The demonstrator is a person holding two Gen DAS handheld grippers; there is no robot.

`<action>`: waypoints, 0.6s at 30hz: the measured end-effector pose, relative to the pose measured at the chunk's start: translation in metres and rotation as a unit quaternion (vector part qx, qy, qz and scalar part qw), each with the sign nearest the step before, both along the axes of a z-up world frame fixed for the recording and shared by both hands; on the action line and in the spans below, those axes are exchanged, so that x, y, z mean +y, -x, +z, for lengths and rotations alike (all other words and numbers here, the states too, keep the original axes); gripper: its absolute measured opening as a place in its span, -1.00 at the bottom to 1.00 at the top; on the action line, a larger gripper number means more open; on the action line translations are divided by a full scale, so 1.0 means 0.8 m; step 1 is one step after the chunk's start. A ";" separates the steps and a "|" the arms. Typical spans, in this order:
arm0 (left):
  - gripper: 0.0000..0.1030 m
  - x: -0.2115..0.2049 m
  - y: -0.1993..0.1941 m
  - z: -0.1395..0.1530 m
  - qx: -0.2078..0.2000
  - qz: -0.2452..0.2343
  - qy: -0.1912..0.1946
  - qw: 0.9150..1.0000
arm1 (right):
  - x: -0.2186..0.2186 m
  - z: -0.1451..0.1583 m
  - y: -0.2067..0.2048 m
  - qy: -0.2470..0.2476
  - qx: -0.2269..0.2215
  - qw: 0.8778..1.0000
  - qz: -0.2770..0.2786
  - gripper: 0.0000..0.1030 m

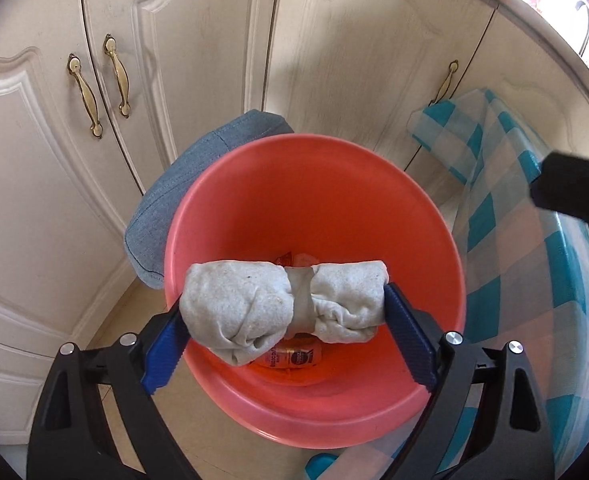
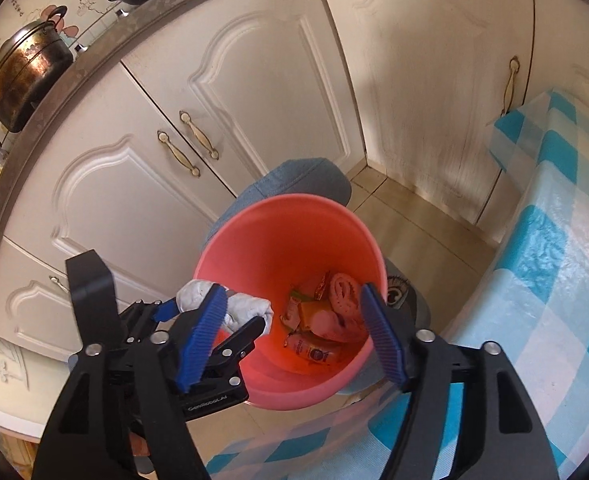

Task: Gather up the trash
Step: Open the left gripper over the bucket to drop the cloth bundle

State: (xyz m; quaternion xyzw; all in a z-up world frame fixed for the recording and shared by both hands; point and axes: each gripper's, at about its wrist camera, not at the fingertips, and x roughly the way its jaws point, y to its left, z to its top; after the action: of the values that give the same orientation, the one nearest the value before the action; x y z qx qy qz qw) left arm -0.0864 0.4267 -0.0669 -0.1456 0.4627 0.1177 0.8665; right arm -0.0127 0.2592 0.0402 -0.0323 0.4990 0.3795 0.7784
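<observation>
A coral-red plastic bucket [image 1: 314, 168] stands on the floor in front of cream cabinets. My left gripper [image 1: 284, 300] hangs over its mouth with a rolled white cloth bundle [image 1: 254, 304] spanning its two blue pads, each end against a pad. In the right wrist view the same bundle [image 2: 250, 308] sits above the bucket's [image 2: 278, 240] near rim. My right gripper [image 2: 292, 296] stands open over the bucket with nothing between its fingers. Below it lie a rolled pink cloth [image 2: 344, 304], crumpled wrappers [image 2: 306, 312] and a small orange packet [image 2: 314, 354]. A right-gripper finger [image 1: 574, 196] shows at the left view's edge.
A denim-covered cushion [image 1: 198, 184] sits behind the bucket against the cabinet doors [image 1: 198, 60]. A table with a blue checked cloth [image 1: 534, 280] stands close on the right. A metal pot [image 2: 26, 76] sits on the counter above.
</observation>
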 end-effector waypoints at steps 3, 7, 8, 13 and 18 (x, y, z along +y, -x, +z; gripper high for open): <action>0.78 -0.002 -0.002 -0.003 0.008 0.000 -0.009 1.000 | -0.008 0.015 0.007 0.000 -0.031 1.000 -0.007 0.61; 0.81 -0.013 -0.005 0.000 0.015 -0.013 -0.055 0.998 | -0.022 0.028 0.015 -0.007 -0.049 0.999 -0.015 0.72; 0.81 -0.015 -0.005 0.001 0.015 -0.015 -0.066 0.998 | -0.025 0.030 0.017 -0.011 -0.049 0.999 -0.016 0.72; 0.89 -0.023 -0.006 0.009 0.005 -0.036 -0.090 0.995 | -0.039 0.034 0.023 -0.022 -0.047 0.998 -0.026 0.72; 0.91 -0.035 0.000 0.021 -0.014 -0.056 -0.116 0.992 | -0.052 0.032 0.022 -0.034 -0.027 0.998 -0.035 0.72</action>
State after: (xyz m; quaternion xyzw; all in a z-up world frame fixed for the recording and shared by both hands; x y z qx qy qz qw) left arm -0.0860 0.3984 -0.0497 -0.0195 0.4413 0.1201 0.8891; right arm -0.0307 0.2179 0.0661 0.0012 0.4655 0.3681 0.8049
